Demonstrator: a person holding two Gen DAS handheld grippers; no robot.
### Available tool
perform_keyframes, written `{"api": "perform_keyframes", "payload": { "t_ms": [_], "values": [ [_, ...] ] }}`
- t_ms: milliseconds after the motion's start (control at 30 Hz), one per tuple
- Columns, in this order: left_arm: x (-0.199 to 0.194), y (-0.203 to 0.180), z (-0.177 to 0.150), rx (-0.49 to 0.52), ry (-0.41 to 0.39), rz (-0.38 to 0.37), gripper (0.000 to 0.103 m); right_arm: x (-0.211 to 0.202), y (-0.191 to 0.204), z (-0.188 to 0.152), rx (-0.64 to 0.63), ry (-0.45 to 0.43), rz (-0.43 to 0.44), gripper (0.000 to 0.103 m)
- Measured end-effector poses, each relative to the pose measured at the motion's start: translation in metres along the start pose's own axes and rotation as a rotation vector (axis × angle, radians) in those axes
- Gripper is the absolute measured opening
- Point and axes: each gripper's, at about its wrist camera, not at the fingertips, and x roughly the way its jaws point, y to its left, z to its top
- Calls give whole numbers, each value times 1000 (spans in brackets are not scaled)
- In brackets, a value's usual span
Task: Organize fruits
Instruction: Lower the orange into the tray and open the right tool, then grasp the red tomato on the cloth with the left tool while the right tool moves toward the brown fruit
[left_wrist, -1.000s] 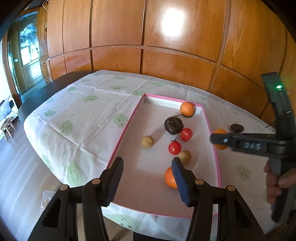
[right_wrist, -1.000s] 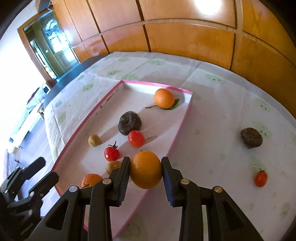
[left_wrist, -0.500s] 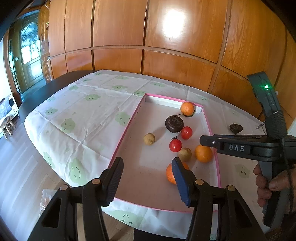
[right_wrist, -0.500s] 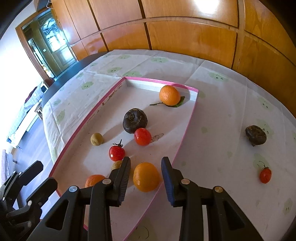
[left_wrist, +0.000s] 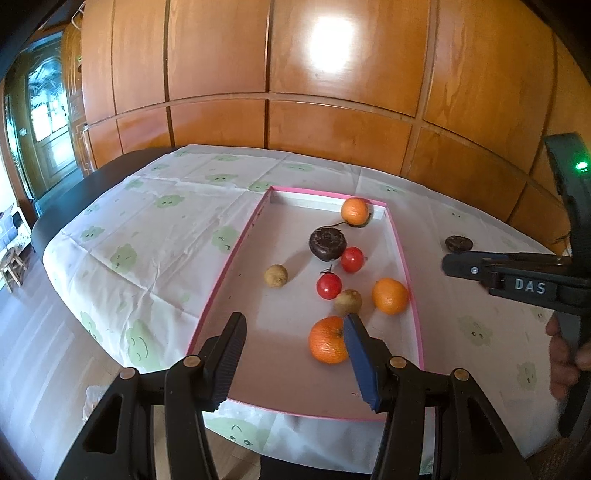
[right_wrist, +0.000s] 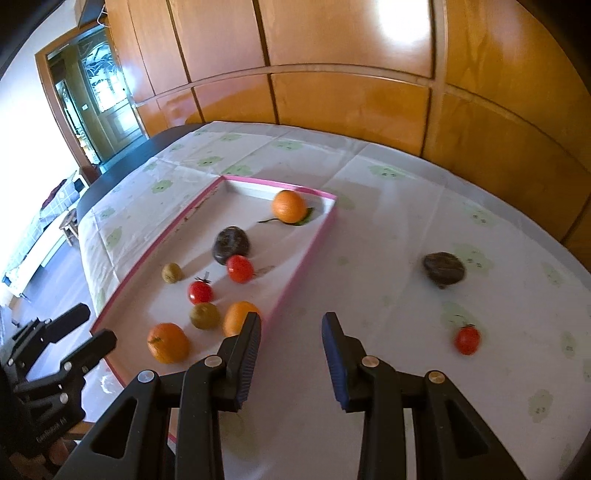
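With your right gripper (right_wrist: 290, 356) fingers spread and empty, aim them square over the tomato (right_wrist: 467, 339) off to their right, outside the tray (right_wrist: 295, 284), before pinching gently.

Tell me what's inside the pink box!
The pink box holds three oranges, two red tomatoes, two small brownish fruits and one dark fruit. The right gripper hides its near corner.
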Motion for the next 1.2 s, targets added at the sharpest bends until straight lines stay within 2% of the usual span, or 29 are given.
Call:
{"api": "perform_keyframes", "payload": {
  "t_ms": [300, 700, 933, 1033, 1100, 1200],
  "values": [
    [-1, -17, -1, 42, 5, -14, 55, -29, -45, -5, 28, -38, -74, 35],
    [2, -33, 1, 88, 14, -26, 55, -58, -128, -13, 104, -52, -238, 35],
    [4, -45, 2, 119, 21, -28, 55, -63, -193, -29, 222, -60, -341, 35],
    [5, -52, 2, 135, 26, -27, 55, -61, -220, -41, 315, -67, -353, 35],
    [7, -56, 3, 146, 32, -26, 55, -59, -238, -49, 388, -35, -363, 35],
    [10, -63, 4, 163, 38, -25, 55, -64, -252, -50, 444, -55, -362, 35]
  ]
}}
